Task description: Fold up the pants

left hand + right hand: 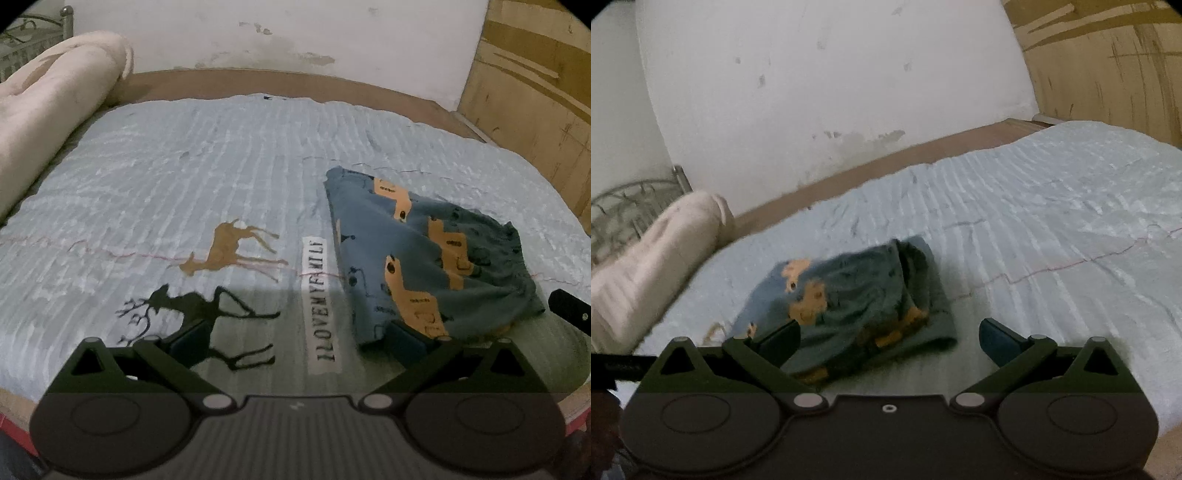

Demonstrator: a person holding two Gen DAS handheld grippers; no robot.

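At the far left of my left-wrist view a cream rolled blanket (55,107) lies along the edge of the bed, with a bit of metal bedframe (29,40) behind it. The pale blue ribbed bedspread (184,166) stretches across from there, printed with a tan deer (232,251), a black deer silhouette (199,317) below it, and a white strip of lettering (321,299) to their right. My left gripper (299,339) hangs low over this print with its jaws spread wide and nothing between them.

Right of the lettering lie the pants (424,258), folded into a compact, roughly rectangular bundle on the bedspread. They are dusty blue-grey with orange vehicle-like patches and small dark drawings. The near edge of the bundle sits just by my right-hand fingertip (406,339); I cannot tell whether it touches. The gathered edge faces right and looks crumpled. A dark piece of my other tool (569,314) shows at the right border.

From my right wrist, the blanket (653,258) is again on the left, the pants (857,302) sit ahead, somewhat blurred, partly behind my left-hand fingertip (779,339). My right gripper (890,339) is wide apart and empty, its other fingertip over bare bedspread (1052,206). A wooden panel (1108,66) stands at the far right.
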